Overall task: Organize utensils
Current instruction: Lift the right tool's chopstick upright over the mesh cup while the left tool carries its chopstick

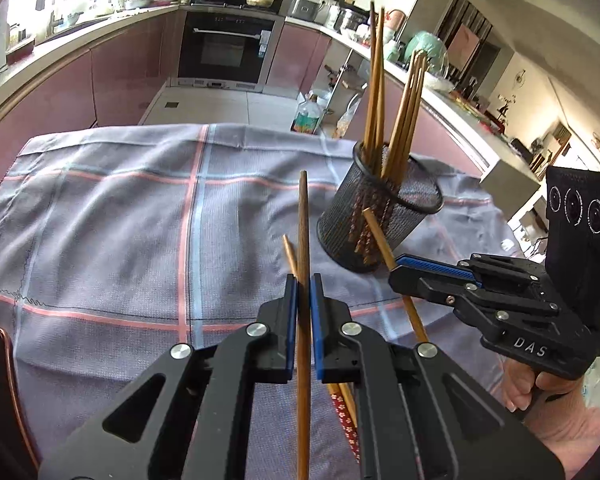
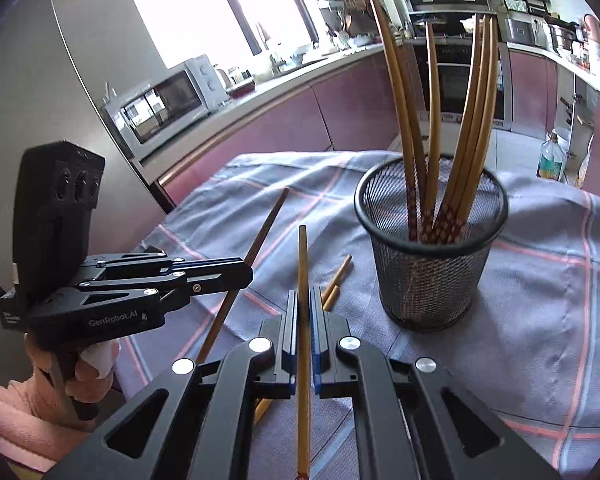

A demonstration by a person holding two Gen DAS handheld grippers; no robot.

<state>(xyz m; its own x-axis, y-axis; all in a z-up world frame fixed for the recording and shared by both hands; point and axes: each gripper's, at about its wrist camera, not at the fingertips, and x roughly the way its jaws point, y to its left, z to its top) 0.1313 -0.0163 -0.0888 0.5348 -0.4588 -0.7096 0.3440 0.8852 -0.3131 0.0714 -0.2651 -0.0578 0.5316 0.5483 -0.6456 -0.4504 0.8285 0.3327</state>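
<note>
Reading the white lettering first: "DAS" sits on the side of my right gripper (image 1: 396, 270) as the left camera sees it, and "GenRobot.AI" on the side of my left gripper (image 2: 246, 270) in the right camera's view. Each gripper is clenched on one bamboo chopstick. The left chopstick (image 1: 303, 240) runs up between the blue ribbed pads, its tip raised above the surface. The right chopstick (image 2: 302, 280) is pinched the same way, slim, round and tan. Ahead stands a black wire-mesh cup (image 2: 432, 276), round with a solid rim, holding a sheaf of chopsticks (image 2: 472, 120) tips up, their lower ends patterned red and white. Two more loose chopsticks (image 2: 336, 280) lie on the cloth (image 2: 540, 280), a woven grey fabric crossed by pink and pale blue stripes, just beside the cup.
</note>
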